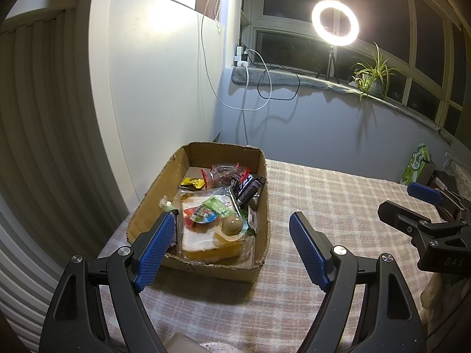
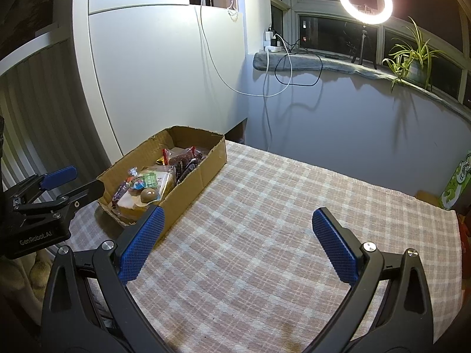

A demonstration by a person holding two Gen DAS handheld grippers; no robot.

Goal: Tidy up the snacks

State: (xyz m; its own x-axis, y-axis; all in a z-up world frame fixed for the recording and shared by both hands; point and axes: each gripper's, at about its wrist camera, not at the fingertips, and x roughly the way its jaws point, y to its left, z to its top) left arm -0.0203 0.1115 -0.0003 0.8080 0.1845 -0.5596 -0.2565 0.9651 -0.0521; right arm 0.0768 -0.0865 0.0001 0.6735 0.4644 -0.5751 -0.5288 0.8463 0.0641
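- My left gripper (image 1: 231, 232): jaws wide apart, holding nothing, above near end of brown cardboard snack box (image 1: 262, 158).
- My right gripper (image 2: 238, 226): jaws wide apart, empty, over pink-grey checked tablecloth (image 2: 265, 206), box to its left.

A cardboard box (image 1: 200, 206) packed with wrapped snacks (image 1: 217, 206) sits at the far left of a plaid tablecloth (image 1: 323, 206), as the left gripper (image 1: 231, 228) hangs just near of it, jaws wide apart. The right gripper (image 1: 412, 203) reaches in from the right. A ring light (image 1: 335, 23) glows on the far windowsill (image 1: 294, 78).
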